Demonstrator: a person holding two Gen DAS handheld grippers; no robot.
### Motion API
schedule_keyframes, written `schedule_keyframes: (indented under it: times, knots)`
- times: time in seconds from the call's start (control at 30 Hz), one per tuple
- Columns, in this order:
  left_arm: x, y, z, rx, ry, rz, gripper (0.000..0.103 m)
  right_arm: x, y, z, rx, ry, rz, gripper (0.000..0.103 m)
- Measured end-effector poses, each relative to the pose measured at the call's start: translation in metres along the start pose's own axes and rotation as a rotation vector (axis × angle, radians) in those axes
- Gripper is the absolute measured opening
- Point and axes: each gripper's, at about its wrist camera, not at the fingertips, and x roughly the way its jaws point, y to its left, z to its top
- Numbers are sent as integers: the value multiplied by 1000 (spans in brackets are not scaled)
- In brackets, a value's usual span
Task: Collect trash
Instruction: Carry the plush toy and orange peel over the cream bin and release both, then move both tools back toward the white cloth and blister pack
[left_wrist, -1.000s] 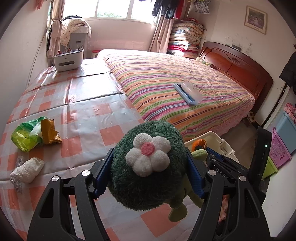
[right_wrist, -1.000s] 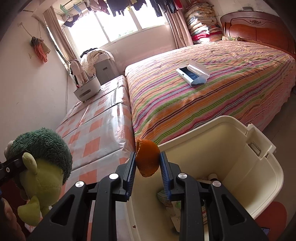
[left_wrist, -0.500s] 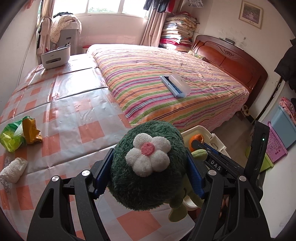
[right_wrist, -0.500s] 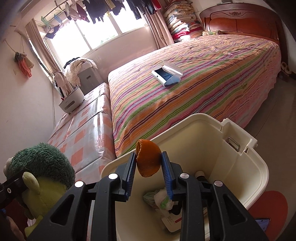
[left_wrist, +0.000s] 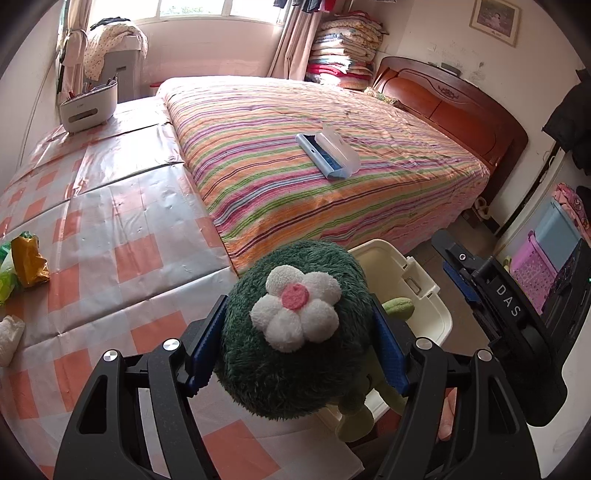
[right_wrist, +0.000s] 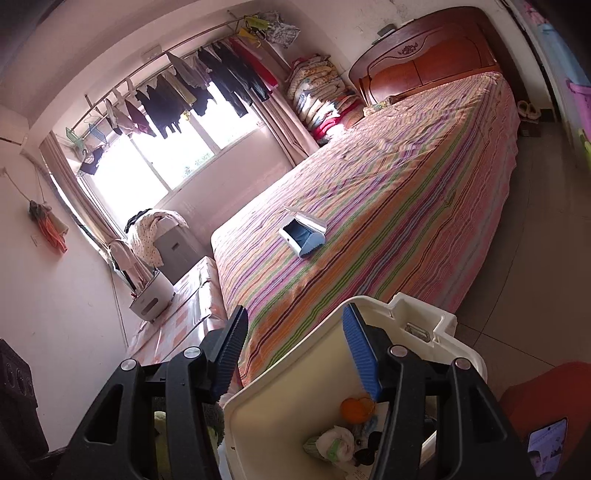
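Right tool (right_wrist: 293, 345) opening, empty, over bin rim (right_wrist: 373, 302).

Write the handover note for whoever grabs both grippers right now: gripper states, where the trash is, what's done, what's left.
Left gripper: shut on the green plush toy, held beside the cream bin.
Right gripper: over the bin, fingers opening, nothing between them.
Done: orange peel lies in the bin with a white wad and other trash.
Left: on the checked tablecloth, the yellow-green wrapper and a white crumpled bag need collecting. The plush is probably not trash; set it down first.
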Motion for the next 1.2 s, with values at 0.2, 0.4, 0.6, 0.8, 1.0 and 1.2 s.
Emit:
schedule_keyframes:
  times: [0.2,0.4,0.6,0.8,1.0,1.2]
  knots:
    - [19,-22,-3,33,28,-23,72,-14,-8,8,36,-85,20,55]
    - [31,-34,-6,54,40,-42,75,-20,-13,11,50,-104,24,55]
    - [23,-34,-3,59,8,-31,86,-18,-10,9,46,-99,28,55]
    - [6,-14,1,14,-16,17,86,-14,-1,5,20,-78,30,55]
    - [-16,8,2,-32,-41,53,86,-8,9,0,-17,-46,49,63]
    - [-38,34,0,-74,-66,93,86,-2,29,-10,-66,-11,80,64]
